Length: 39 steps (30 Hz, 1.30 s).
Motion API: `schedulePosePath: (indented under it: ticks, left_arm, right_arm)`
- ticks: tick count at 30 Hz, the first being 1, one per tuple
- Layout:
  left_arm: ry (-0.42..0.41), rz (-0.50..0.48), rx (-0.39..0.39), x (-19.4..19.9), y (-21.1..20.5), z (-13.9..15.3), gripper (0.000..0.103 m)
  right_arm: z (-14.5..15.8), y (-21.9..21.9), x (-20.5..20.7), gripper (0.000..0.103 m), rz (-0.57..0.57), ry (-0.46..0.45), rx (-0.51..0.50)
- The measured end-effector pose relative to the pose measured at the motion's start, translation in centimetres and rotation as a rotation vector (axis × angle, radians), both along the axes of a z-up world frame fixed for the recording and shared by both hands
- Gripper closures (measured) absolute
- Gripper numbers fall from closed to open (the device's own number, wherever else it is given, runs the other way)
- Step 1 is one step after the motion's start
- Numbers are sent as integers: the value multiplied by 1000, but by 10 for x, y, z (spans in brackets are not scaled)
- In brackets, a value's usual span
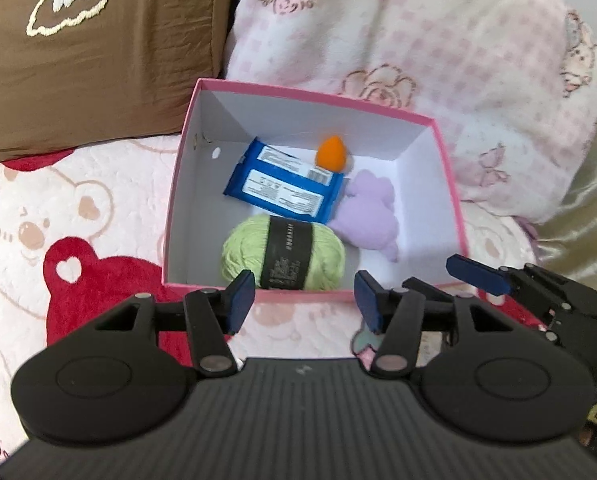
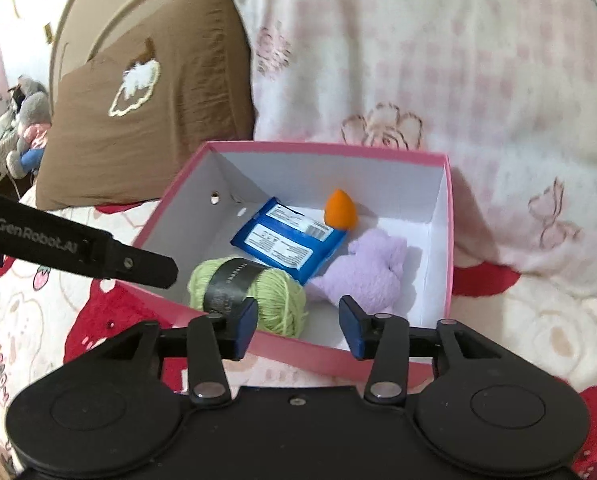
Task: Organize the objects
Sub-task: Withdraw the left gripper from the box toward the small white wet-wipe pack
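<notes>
An open pink box [image 1: 186, 184] is set on a bed cover [image 1: 30, 216] printed with bears, in front of a brown pillow [image 1: 98, 80] and a pink blanket [image 1: 438, 60]. Inside the box are found a green yarn ball [image 1: 284, 258], a blue packet [image 1: 284, 188], an orange sponge [image 1: 332, 154] and a lilac plush [image 1: 368, 210]. The left gripper [image 1: 304, 302] and the right gripper [image 2: 298, 328] are held just before the near wall, jaws spread, nothing between them.
</notes>
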State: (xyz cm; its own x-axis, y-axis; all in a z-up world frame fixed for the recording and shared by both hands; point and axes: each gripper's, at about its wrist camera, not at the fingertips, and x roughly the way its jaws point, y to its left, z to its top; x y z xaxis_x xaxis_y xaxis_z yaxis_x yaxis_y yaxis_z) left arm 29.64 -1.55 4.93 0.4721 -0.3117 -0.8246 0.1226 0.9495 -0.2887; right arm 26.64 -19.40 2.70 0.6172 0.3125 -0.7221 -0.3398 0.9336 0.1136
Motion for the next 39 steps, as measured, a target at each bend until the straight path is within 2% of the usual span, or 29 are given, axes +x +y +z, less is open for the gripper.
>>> schedulePosePath:
  ticks: [3,5,7,8,15,18,23,31,39]
  left_arm:
    - [-19,-10,0,-12,1,15,43]
    - [-29,-13,1,-21,3,25,39]
    - [-29,-19,4,-28,5,32,35]
    - [-27,-27,9,-32,5,35,32]
    - [-3,-54,34,-61,10,49,21]
    - [-6,-70,47,-73,10,54,17]
    - [-6,-88,29,-92,17,63,9]
    - [1,-134,33,-116,26,64,7]
    - [46,-128,18,-130,48,50,7]
  right_arm:
    - [14,4,-10,48,1,-7,-47]
    - [23,3,-19,40,9,-7,-47]
    - [32,-1,-27,26,12,-12,-39]
    - [36,-1,-31,25,17,-21,-45]
    - [60,-3,-57,20,54,-52,-64]
    - [63,-2,-68,14,56,-58,-94]
    - [70,-4,-85,10,53,-47,-108]
    - [83,1,-116,8,85,-69,-145]
    - [79,8,-136,8,122,-34,-162]
